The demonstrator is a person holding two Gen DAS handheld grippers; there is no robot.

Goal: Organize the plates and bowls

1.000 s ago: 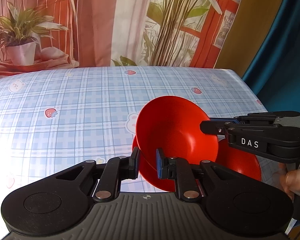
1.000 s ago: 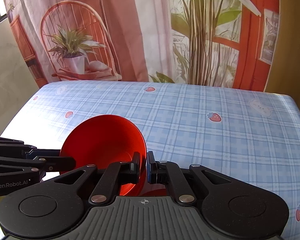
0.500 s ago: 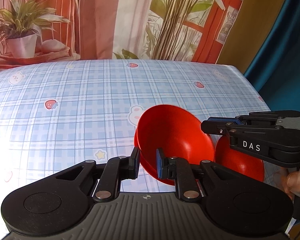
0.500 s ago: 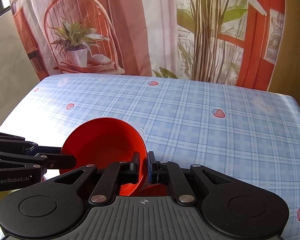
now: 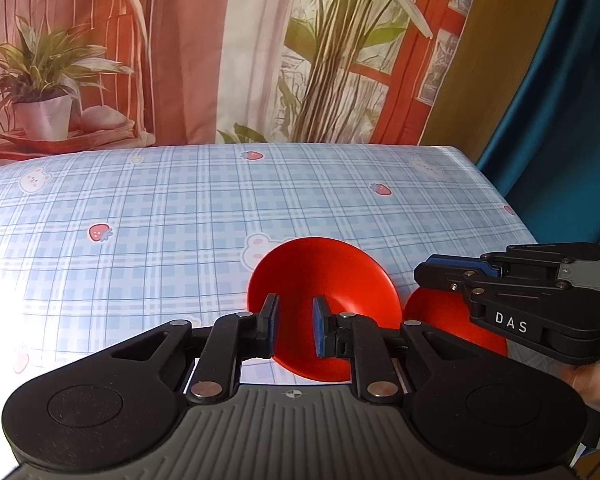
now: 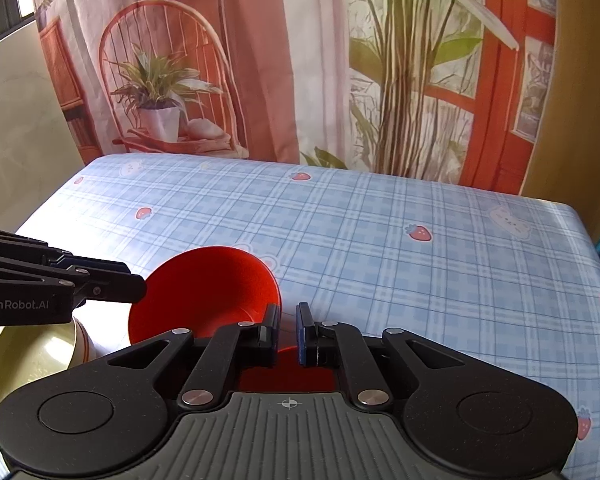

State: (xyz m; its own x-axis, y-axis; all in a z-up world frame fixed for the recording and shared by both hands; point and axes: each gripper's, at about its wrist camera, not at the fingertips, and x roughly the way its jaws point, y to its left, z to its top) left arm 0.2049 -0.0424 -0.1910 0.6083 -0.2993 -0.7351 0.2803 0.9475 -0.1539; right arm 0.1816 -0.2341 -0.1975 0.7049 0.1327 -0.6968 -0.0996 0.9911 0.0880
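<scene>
In the left wrist view, the left gripper (image 5: 294, 328) is sitting nearest the camera, its jaws standing partly open with a clear gap between the blue pads, and the near rim of the red bowl (image 5: 324, 280) is lying in that gap. Whether either pad is touching the rim is not clear, so no firm hold can be read here. The bowl is resting on the surface (image 5: 180, 216), which is covered in a blue plaid cloth printed with strawberries and bears. Just to the right of the bowl, a red plate (image 5: 448, 320) is lying flat, and the right gripper (image 5: 422, 274) is reaching in over it from the right, its fingers seen edge-on and close together.

In the right wrist view, the right gripper (image 6: 287, 334) is showing its jaws slightly parted, with the bowl's rim just beside the left pad and the red plate (image 6: 288, 376) glowing beneath the gap; nothing is being clamped. The red bowl (image 6: 208, 292) is sitting just left of centre. The left gripper (image 6: 138, 284) is coming in from the left, its tip at the bowl's rim. Below it, a pale green bowl (image 6: 32, 356) with red stripes is standing at the near left edge.

Farther back, a printed backdrop (image 6: 300, 60) is hanging behind the surface.
</scene>
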